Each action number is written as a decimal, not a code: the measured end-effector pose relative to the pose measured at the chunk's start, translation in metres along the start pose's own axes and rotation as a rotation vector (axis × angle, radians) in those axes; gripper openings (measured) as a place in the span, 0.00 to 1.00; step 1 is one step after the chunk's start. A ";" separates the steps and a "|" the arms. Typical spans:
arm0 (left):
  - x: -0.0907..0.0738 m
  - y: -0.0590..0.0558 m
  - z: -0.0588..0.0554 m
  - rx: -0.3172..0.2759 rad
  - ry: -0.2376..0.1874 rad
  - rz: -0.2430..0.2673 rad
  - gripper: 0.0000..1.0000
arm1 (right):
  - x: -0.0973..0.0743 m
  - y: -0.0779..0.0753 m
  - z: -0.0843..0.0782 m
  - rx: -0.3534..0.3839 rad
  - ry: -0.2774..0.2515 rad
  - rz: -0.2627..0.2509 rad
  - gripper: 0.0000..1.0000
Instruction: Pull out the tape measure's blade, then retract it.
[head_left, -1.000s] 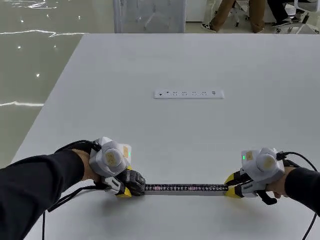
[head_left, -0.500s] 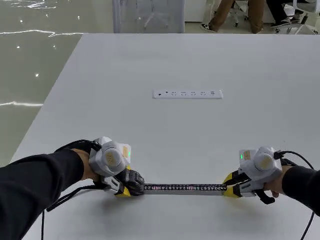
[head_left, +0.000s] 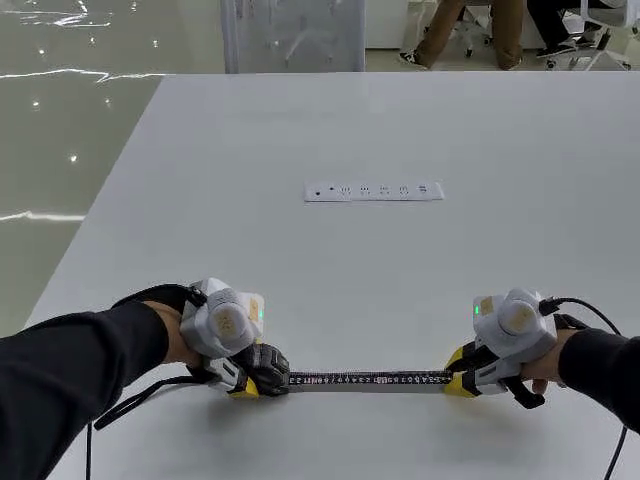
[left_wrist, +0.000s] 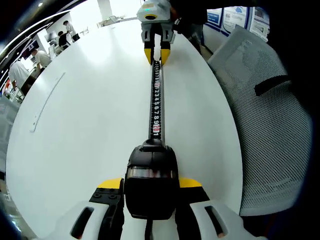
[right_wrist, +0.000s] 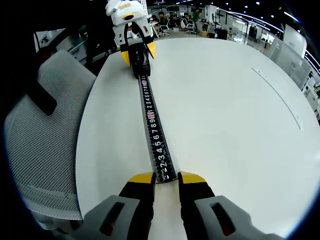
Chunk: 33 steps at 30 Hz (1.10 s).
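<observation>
I count one tape (head_left: 262, 366) (with its one blade (head_left: 370, 378) lying along the tabletop's near edge), two grippers, my left gripper (head_left: 248, 380) and right gripper (head_left: 458, 372), one power strip (head_left: 374, 191) toward the tabletop's middle, and one mesh chair (left_wrist: 270, 125) beyond that near edge.

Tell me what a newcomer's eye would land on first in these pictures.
The dark blade with its printed numbers draws the eye first, stretched flat along the near edge of the white table. The left gripper clamps the black tape measure case at one end, and the right gripper pinches the blade's tip at the other. Farther back, a white power strip lies mid-table.
</observation>
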<state>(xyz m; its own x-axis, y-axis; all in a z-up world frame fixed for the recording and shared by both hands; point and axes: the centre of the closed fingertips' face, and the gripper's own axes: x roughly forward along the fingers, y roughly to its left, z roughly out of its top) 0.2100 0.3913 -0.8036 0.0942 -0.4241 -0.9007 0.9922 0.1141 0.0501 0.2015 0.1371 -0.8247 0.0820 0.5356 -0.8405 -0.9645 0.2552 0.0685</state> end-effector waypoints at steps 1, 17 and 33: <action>-0.001 0.001 -0.002 -0.005 0.000 0.003 0.36 | 0.000 -0.001 0.000 -0.005 -0.001 -0.015 0.16; -0.039 0.032 -0.015 -0.539 -0.273 0.184 0.79 | -0.034 -0.013 0.014 0.124 -0.173 -0.212 0.47; -0.067 -0.012 -0.037 -0.659 -0.477 0.310 1.00 | -0.085 0.014 -0.024 0.253 -0.281 -0.392 0.67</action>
<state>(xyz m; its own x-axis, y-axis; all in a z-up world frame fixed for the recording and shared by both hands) 0.1887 0.4515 -0.7603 0.5224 -0.6023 -0.6036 0.6808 0.7209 -0.1301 0.1750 0.0758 -0.7647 0.5207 0.5471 -0.6554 -0.7604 0.6462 -0.0647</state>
